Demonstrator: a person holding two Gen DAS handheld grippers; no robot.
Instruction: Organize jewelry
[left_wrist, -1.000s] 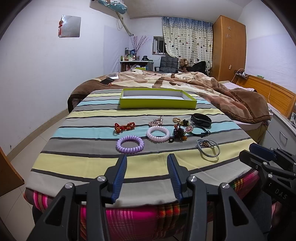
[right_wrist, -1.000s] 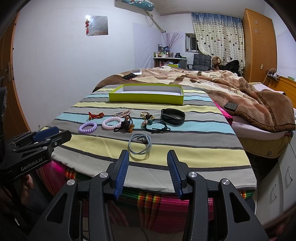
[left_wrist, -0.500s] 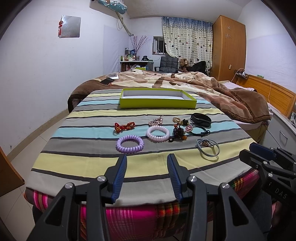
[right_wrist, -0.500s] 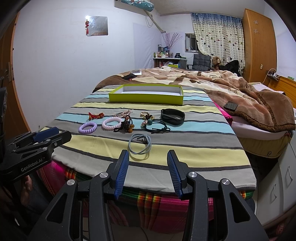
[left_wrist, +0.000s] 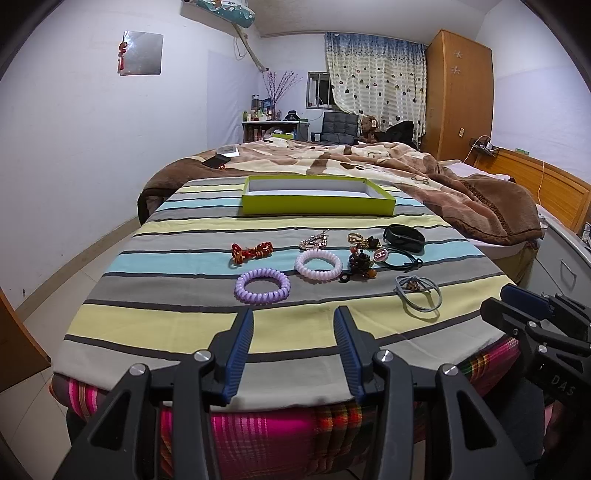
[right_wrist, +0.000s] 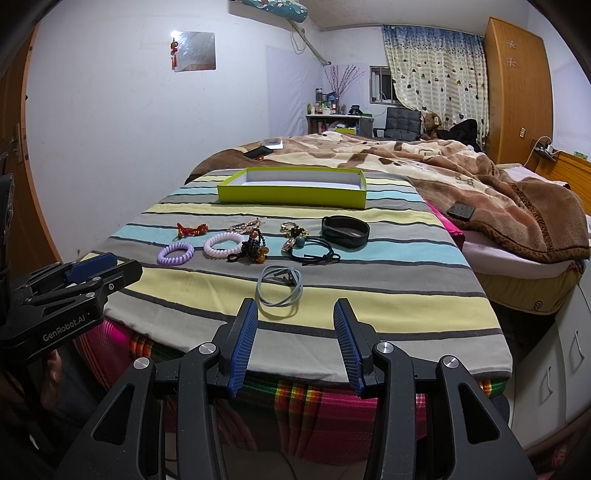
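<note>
Several pieces lie on the striped cloth: a purple coil band (left_wrist: 262, 285), a pink coil band (left_wrist: 318, 264), a red knot (left_wrist: 251, 252), a dark bead bracelet (left_wrist: 360, 264), a black wristband (left_wrist: 403, 238) and a grey cord loop (left_wrist: 418, 292). A lime-green tray (left_wrist: 317, 204) stands empty behind them. My left gripper (left_wrist: 293, 326) is open and empty, short of the purple band. My right gripper (right_wrist: 295, 317) is open and empty, just short of the grey cord loop (right_wrist: 279, 285). The tray also shows in the right wrist view (right_wrist: 291, 193).
A brown blanket (left_wrist: 480, 192) covers the bed to the right and behind. A phone (right_wrist: 259, 151) lies on it past the tray. White drawers (right_wrist: 554, 373) stand at the right. The table's near edge drops to a pink plaid cloth (left_wrist: 258, 432).
</note>
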